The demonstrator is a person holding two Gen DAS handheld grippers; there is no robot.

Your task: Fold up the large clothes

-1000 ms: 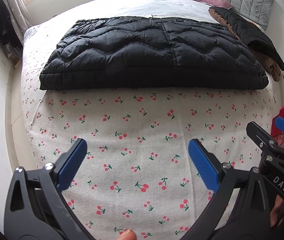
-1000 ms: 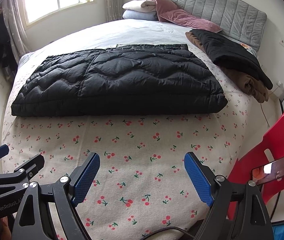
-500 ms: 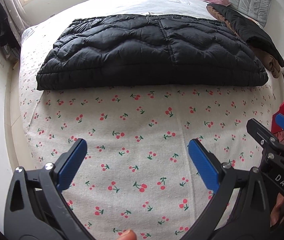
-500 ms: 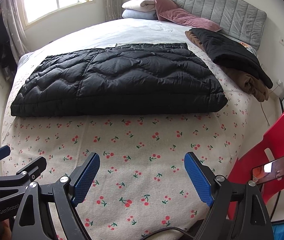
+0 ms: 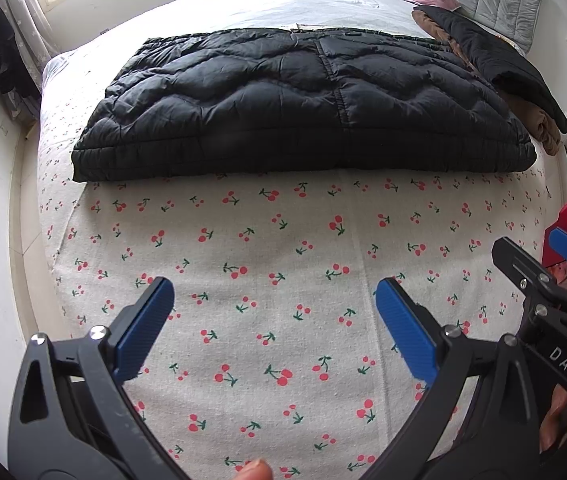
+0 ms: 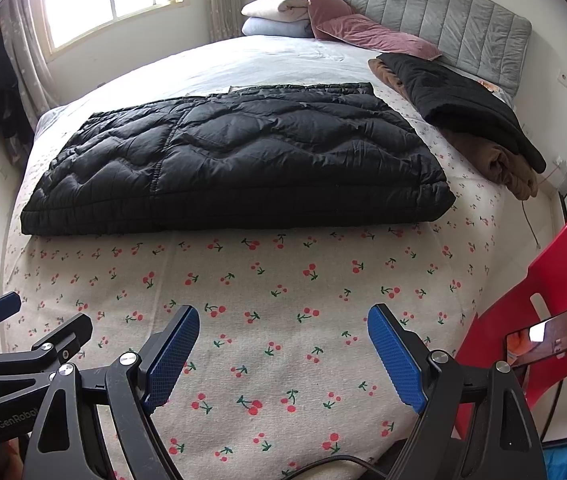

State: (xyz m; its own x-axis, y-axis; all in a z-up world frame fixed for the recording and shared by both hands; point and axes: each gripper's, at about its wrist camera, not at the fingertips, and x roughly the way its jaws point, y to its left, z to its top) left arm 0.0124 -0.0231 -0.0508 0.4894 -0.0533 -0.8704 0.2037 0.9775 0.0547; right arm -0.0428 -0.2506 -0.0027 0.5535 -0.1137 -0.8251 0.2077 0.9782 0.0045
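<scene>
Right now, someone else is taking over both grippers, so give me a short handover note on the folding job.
Left gripper: open, empty, above the cherry sheet, short of the jacket.
Right gripper: open, empty, level beside the left one.
Black jacket: lies across the middle of the bed, flat in a wide rectangle, near edge facing you. Neither gripper touches it.
A black and brown pile of clothes sits on the bed's right side near the headboard.
Done: jacket looks laid out, possibly folded once; cannot tell for sure.
Left: reach forward, grip the near edge, and carry on folding.
</scene>
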